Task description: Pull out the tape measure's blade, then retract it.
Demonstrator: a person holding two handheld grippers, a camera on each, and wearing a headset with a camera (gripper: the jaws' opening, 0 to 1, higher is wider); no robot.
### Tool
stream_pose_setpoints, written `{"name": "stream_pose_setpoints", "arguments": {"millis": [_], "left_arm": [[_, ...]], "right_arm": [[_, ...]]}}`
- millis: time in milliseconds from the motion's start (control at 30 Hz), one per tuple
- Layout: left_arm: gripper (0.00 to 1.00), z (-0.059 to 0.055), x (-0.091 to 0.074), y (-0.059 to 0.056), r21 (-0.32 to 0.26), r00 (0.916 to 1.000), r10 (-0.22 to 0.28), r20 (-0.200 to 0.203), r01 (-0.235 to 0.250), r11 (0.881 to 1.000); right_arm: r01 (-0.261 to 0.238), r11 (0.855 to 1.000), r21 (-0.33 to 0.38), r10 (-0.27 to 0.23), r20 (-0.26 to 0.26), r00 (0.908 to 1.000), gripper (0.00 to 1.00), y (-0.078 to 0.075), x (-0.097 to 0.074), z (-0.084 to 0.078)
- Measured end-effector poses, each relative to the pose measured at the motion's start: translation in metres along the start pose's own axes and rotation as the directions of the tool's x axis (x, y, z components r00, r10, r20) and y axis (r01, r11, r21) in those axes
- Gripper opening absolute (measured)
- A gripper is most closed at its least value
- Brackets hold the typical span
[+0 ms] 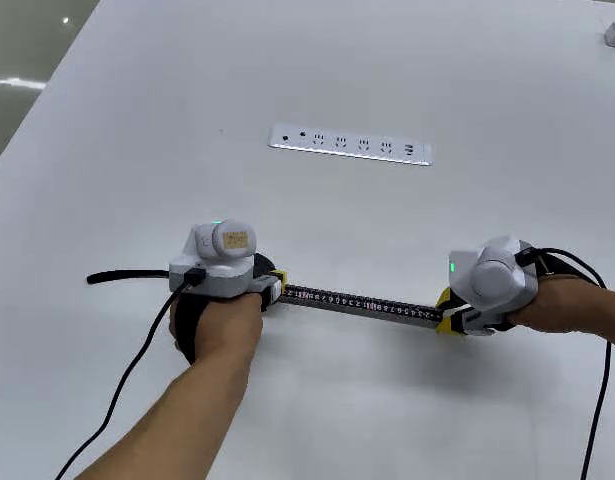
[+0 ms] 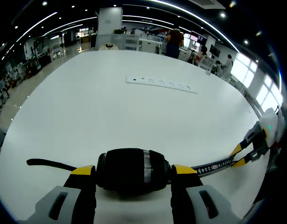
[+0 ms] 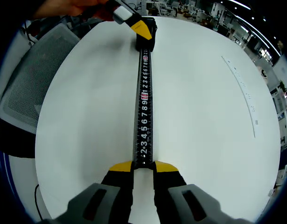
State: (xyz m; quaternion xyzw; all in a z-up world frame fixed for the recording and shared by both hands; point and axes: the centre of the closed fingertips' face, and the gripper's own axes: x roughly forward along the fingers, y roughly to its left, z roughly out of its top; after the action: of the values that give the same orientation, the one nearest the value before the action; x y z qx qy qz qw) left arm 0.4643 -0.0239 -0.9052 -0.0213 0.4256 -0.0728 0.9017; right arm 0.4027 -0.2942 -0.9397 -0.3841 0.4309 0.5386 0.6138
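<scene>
At the near left of the white worktop (image 1: 387, 60), the left gripper (image 1: 274, 283) has its jaws clamped on either side of the black tape measure case (image 2: 127, 163), with a black strap (image 1: 127, 275) trailing off to its left. From the case the numbered blade (image 3: 144, 107) lies flat and extended, its long axis running straight right to the right gripper (image 3: 144, 166). That gripper's jaws pinch the blade's tip, so retracting likely means guiding it left along this line. A white power strip (image 1: 349, 144) lies farther back, in a bright open office.
</scene>
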Motion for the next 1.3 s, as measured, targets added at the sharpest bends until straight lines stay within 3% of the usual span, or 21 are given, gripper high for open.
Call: {"name": "stream_pose_setpoints", "arguments": {"millis": [300,1300], "left_arm": [[0.61,-0.0003,-0.0011,-0.0005,0.019,0.9997,0.006,0.022,-0.007,1.0],[0.59,0.0006,-0.0008,0.0002,0.023,0.9995,0.001,0.033,-0.002,1.0]], "right_arm": [[0.006,1.0,0.0,-0.006,0.004,1.0,0.14,-0.0009,0.0,-0.0004],[0.021,1.0,-0.014,-0.021,0.007,0.9998,0.14,-0.0045,0.0032,0.0091]]}}
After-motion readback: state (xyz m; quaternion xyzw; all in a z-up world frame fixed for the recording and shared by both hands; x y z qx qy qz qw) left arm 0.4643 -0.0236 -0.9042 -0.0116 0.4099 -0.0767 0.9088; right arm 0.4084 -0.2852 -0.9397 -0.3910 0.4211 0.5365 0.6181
